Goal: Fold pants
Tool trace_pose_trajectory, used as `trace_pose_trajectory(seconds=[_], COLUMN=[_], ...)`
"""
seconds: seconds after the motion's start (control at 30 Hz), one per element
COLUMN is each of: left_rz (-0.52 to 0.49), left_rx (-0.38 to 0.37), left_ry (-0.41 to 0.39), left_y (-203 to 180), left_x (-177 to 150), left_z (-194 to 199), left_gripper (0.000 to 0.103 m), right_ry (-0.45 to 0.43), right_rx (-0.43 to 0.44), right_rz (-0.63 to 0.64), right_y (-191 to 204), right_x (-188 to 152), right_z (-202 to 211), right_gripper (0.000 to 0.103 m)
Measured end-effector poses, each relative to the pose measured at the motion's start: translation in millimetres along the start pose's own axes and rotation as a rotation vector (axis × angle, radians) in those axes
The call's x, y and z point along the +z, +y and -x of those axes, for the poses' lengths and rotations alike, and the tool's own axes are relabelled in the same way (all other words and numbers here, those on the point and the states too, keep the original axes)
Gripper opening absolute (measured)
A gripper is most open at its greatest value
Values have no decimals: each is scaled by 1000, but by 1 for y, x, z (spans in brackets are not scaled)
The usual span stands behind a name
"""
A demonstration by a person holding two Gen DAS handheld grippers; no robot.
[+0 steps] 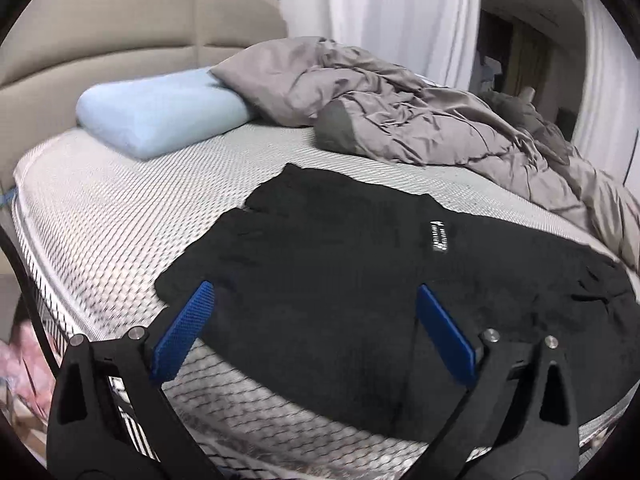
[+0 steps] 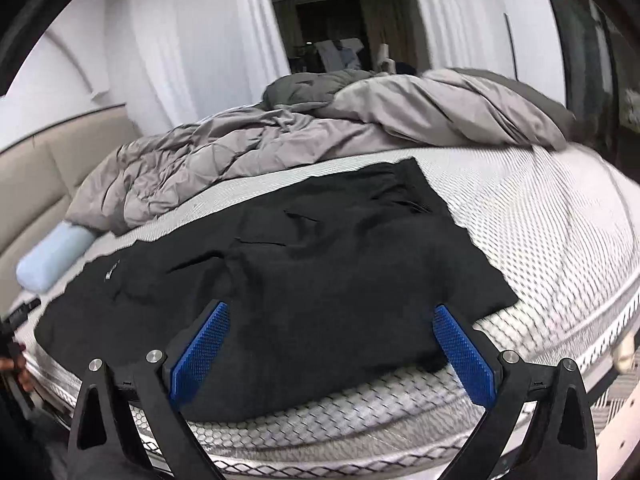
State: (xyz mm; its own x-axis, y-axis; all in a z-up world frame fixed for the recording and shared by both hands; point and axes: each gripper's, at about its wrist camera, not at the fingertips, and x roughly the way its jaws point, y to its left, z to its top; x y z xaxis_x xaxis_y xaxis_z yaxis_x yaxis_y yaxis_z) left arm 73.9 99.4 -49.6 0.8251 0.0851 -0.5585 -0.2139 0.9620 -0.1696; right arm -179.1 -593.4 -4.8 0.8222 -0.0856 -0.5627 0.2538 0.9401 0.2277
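Black pants (image 1: 320, 256) lie spread flat on the white patterned mattress (image 1: 100, 220), with a small white label (image 1: 439, 235) facing up. They also show in the right wrist view (image 2: 320, 264), reaching toward the mattress's near edge. My left gripper (image 1: 314, 300) is open and empty, its blue pads (image 1: 182, 336) apart just above the near edge of the pants. My right gripper (image 2: 332, 320) is open and empty, its blue pads (image 2: 464, 356) apart over the near edge of the pants.
A crumpled grey duvet (image 1: 400, 112) lies along the far side of the mattress, also seen in the right wrist view (image 2: 280, 136). A light blue pillow (image 1: 160, 112) rests by the beige headboard (image 1: 100, 40). White curtains (image 2: 192, 40) hang behind the bed.
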Motion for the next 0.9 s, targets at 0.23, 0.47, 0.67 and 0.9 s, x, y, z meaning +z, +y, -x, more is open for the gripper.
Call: trace_pose_trajectory(seconds=[0.23, 0.47, 0.67, 0.9], left_rz=[189, 282, 336, 429], left_rx=[-82, -206, -248, -263], left_ry=[144, 235, 231, 266], left_y=[55, 71, 83, 81], left_x=[-18, -24, -35, -13], left_z=[-25, -63, -62, -99], left_gripper=[86, 82, 65, 13], right_ry=[32, 47, 63, 94], right_rx=[19, 8, 4, 0], right_rz=[-77, -68, -73, -273], right_y=[-19, -18, -21, -57], right_x=[-1, -2, -1, -3], right_z=[-4, -10, -14, -19], right_gripper=[103, 103, 103, 103])
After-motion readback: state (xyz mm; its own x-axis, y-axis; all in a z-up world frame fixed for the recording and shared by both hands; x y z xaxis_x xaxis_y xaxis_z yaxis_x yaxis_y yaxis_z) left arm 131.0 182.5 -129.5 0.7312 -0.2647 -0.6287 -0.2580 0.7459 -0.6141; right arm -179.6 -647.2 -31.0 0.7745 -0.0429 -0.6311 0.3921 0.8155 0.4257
